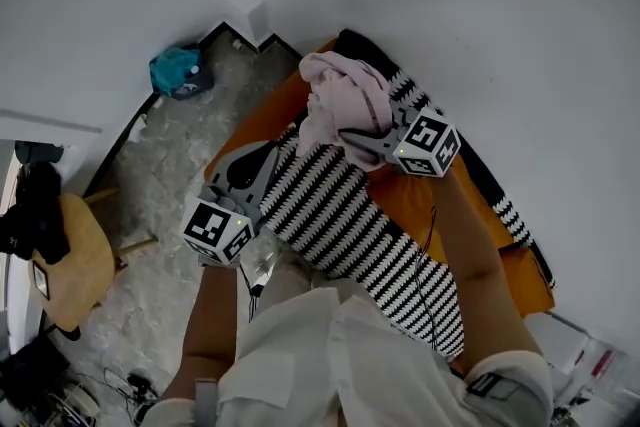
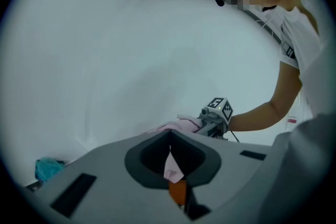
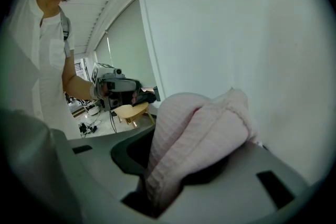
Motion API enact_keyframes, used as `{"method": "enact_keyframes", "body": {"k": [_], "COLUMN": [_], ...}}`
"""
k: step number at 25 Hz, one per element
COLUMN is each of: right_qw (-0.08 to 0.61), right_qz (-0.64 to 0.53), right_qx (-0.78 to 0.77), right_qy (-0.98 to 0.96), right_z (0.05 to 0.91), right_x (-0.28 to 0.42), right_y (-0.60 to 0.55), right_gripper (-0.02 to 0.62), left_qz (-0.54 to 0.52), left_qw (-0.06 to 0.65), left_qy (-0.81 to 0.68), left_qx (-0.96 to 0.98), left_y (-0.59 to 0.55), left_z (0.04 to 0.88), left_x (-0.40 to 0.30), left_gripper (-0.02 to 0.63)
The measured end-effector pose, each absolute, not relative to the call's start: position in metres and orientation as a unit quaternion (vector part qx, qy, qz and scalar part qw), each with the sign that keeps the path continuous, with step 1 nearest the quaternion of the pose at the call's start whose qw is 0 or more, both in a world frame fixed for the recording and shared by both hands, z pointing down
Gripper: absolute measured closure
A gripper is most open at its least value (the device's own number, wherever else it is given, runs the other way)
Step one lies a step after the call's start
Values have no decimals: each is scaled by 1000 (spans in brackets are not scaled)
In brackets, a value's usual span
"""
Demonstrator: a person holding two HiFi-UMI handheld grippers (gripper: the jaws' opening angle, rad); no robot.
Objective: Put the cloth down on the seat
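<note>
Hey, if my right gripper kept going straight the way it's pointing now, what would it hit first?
The right gripper is clamped on the bunched pink cloth. Past that, its own view shows only the plain white wall ahead, so probably the wall, though depth is unclear.

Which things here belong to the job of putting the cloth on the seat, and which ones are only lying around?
For the job:
cloth, held in the right gripper; left gripper; orange seat.

Only lying about:
striped blanket on the seat; blue bag; wooden stool.
</note>
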State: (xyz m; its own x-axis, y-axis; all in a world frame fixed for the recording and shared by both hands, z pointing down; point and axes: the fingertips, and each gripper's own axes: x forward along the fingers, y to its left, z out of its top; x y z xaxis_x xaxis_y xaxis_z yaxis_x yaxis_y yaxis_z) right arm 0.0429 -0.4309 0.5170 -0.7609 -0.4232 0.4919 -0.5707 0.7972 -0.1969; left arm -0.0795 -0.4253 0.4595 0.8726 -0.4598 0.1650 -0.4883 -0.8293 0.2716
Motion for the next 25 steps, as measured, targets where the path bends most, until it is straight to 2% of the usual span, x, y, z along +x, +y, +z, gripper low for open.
{"method": "enact_keyframes", "body": {"k": [9,17,25], "right_qw": [288,384,407], "right_qz": [194,230,272], "right_qx": [225,207,216], "right_qy": [-911,-870,-845], "right_z": [629,738,792], "right_x": [78,145,185], "right_y": [-466,-428,-368], "right_gripper": [443,443,437], "left_qz": [62,75,93], "left_qw": [184,211,226], "left_qy": [-262,-255,-233], "left_qx": [945,941,941], "left_y": [-443,-430,-411], "left_z": [516,567,591], "left_x": [-41,-6,24], "left_gripper": [589,589,589]}}
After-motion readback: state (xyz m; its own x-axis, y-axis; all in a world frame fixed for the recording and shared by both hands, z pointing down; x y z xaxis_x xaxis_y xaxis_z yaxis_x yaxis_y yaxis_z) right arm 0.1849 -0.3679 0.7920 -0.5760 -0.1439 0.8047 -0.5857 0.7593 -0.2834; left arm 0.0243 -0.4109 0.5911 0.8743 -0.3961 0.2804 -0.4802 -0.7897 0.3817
